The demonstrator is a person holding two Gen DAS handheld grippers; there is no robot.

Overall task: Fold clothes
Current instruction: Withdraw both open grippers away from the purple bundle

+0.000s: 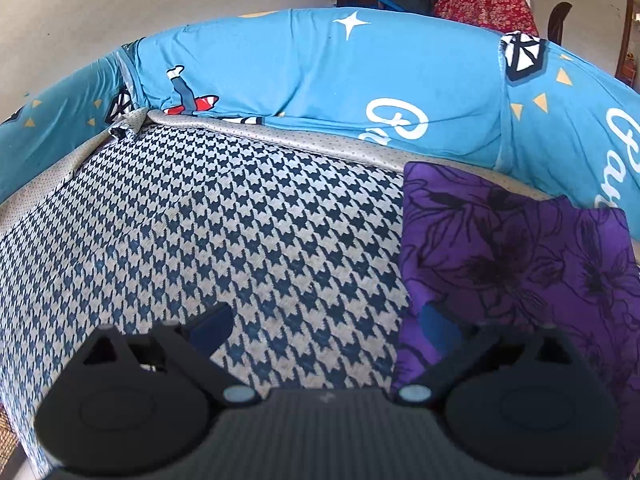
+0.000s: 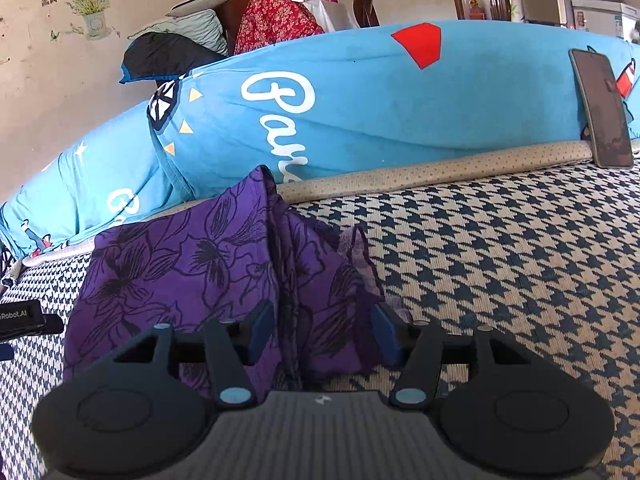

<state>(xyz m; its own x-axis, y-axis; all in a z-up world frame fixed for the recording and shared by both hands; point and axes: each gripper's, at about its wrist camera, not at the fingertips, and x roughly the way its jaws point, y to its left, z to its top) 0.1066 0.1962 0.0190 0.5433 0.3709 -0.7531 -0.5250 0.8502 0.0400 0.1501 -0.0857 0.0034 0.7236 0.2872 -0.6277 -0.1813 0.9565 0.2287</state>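
1. Houndstooth mat (image 2: 500, 264) spreads below one blue printed bolster (image 2: 360, 112), both cut off at the edges.
2. One purple floral garment (image 2: 192, 268) lies bunched on the mat near the bolster.
3. Right gripper (image 2: 322, 334) straddles its ridge, fingers apart; grip unclear.
4. Left gripper (image 1: 324, 326) is spread wide over the garment's edge.
5. One phone (image 2: 602, 110) leans against the bolster.

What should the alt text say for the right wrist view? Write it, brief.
The right hand-held gripper sits open around the bunched edge of a purple floral garment lying on a houndstooth mat. Behind, a dark phone leans against a blue printed cushion.
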